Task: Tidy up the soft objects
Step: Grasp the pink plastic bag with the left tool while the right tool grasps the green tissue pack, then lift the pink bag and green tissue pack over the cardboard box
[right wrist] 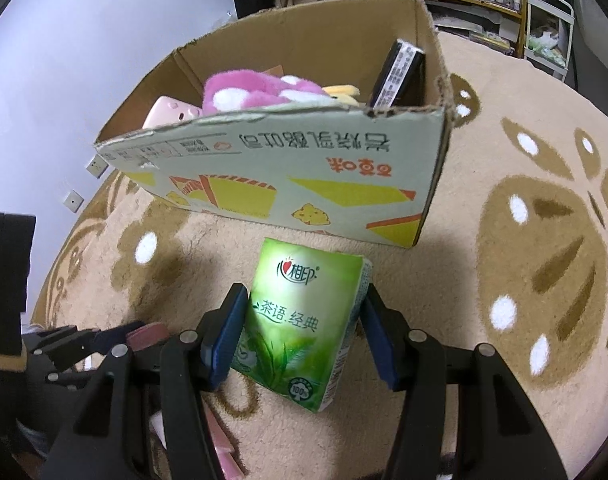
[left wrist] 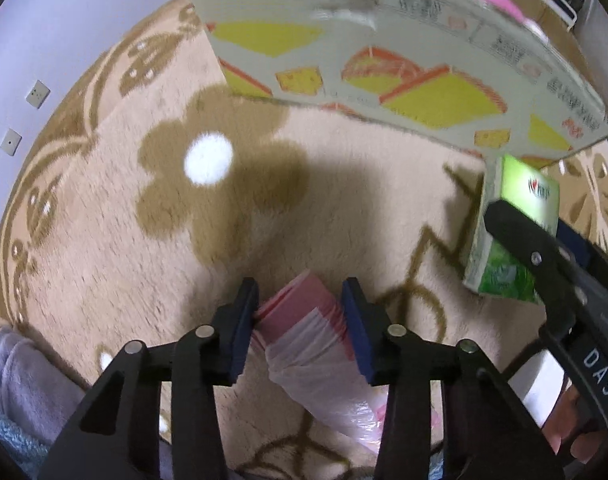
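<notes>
Between the blue pads of the left hand-held gripper point(left wrist: 299, 316) sat a flat pink packet in thin clear plastic wrap point(left wrist: 304, 320); both pads pressed its sides, so the jaws were clamped on it, above the beige plush carpet with brown flower shapes point(left wrist: 223, 184). To its right in that view, the right hand-held gripper point(right wrist: 301, 332) was clamped on a green rectangular tissue pack with white lettering and a tea-leaf print point(right wrist: 299, 324), one pad on each long side, the pack tilted with its lower corner toward the carpet. Just beyond the tissue pack stood an open cardboard box printed with yellow and orange cheese shapes point(right wrist: 344, 168), resting on the carpet near a pale wall point(right wrist: 83, 40). Inside the box lay a pink and white plush toy point(right wrist: 255, 92), a small yellow plush piece point(right wrist: 342, 92), a pale pink rounded item point(right wrist: 167, 112) and a dark flat package leaning upright against the far right corner point(right wrist: 400, 76). A lilac fleece sleeve point(left wrist: 19, 376) showed at the lower left of the left wrist view.
</notes>
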Tool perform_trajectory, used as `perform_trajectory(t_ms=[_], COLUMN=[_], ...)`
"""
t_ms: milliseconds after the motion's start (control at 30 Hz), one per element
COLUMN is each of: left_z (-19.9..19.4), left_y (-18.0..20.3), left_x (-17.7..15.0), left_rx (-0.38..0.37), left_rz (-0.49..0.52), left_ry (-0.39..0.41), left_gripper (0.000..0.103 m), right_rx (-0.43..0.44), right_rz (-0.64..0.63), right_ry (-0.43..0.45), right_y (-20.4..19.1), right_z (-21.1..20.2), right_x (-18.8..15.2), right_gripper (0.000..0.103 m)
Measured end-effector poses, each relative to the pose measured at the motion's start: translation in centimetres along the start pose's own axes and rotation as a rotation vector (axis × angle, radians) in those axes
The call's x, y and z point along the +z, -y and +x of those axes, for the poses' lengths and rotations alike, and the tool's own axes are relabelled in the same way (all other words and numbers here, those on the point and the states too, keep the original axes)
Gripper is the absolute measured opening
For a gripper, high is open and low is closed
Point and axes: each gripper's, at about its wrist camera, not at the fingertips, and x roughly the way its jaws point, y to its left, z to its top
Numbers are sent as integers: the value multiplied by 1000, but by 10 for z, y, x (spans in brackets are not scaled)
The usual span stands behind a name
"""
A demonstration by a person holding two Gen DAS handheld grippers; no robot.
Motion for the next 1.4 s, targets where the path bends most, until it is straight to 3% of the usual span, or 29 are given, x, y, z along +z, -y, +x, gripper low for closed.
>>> perform_trajectory(t_ms=[133,167,467,833,967,1133,1267,1400], left_z=[-12,-15,-27,-84,-95,-111,-115,-131], left_y=[-14,-18,-39,-38,-32,-31,-38,-36], left_x=[10,12,26,32,32,33,35,34], left_rx=[-38,-41,-30,20,20,29,-14,23], left_rz=[-10,-17,-14,32,26,50,21,44], left_ry=[43,52,135,313,343,390,386,433], left_gripper=[29,11,11,8,1,1,1,1], right_rx=[6,7,25,37,44,52,53,48], right_rz=[12,17,50,57,54,33,20,18], right_ry=[18,24,63,145,184,218,237,243], right_y=[3,5,16,16,14,6,2,1], right_z=[-6,-8,-21,-49,-60,-72,-77,-78], right_x=[0,1,4,10,14,19,20,19], right_gripper=[60,60,60,60,60,60,60,59])
